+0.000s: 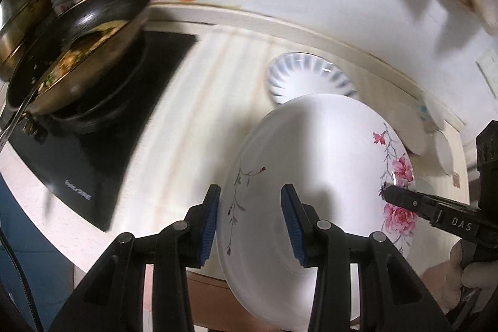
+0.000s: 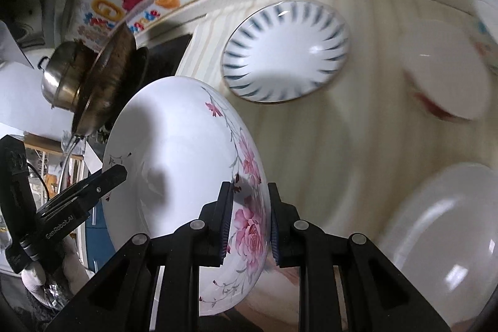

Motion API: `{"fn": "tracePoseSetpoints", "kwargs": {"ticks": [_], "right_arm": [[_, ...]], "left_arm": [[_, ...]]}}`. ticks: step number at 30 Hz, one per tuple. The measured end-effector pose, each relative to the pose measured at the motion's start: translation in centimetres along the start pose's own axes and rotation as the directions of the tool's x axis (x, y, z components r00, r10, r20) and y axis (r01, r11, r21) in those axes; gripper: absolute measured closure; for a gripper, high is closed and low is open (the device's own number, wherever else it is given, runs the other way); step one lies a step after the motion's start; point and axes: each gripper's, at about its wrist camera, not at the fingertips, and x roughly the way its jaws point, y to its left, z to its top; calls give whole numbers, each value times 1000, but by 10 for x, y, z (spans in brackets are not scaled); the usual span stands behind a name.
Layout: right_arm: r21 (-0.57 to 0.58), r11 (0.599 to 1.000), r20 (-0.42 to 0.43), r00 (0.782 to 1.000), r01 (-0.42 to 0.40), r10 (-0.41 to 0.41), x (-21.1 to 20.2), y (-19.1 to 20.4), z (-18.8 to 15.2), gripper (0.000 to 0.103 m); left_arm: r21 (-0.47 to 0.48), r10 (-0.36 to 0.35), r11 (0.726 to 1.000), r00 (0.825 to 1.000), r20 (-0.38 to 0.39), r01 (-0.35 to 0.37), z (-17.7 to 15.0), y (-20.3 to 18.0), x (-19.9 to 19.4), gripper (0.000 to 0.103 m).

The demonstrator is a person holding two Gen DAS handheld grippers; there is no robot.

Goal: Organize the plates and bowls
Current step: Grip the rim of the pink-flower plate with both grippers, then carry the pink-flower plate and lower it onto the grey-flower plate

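Pale striped countertop [image 2: 311, 145], cream upstand along the back wall. Blue-rayed white plate [image 2: 284, 52] flat on it near the back edge. To its right, a white plate with red rim mark [image 2: 445, 73], blurred; can't tell if it lies flat. Plain white plate [image 2: 442, 226] at the near right, also blurred. At the left end, a black glass hob [image 1: 93, 151] set on the counter, with a dark pan of food [image 1: 84, 52] on its burner and a steel pot [image 2: 60, 83] behind it.

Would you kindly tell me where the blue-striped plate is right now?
The blue-striped plate lies flat on the pale counter, near the back wall. In both wrist views it sits just beyond the lifted floral plate, right of the stove.
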Motion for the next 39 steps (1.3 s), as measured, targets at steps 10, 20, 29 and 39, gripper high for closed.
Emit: {"fn": "tracePoseSetpoints", "kwargs": {"ticks": [10, 20, 29, 39], "right_arm": [[70, 997, 90, 995, 42, -48, -98, -88, -41, 80], [170, 983, 95, 991, 74, -92, -126, -170, -77, 80], [239, 966, 49, 992, 102, -117, -114, -231, -99, 80], [246, 963, 33, 992, 112, -124, -101, -253, -100, 80]], "left_arm": [[122, -74, 990, 997, -17, 75, -23, -102, 2, 66], [198, -91, 974, 992, -92, 107, -41, -174, 39, 66], [221, -68, 969, 980, -187, 109, -58, -212, 82, 66], [261, -3, 964, 978, -210, 59, -64, -233, 104, 66]]}}
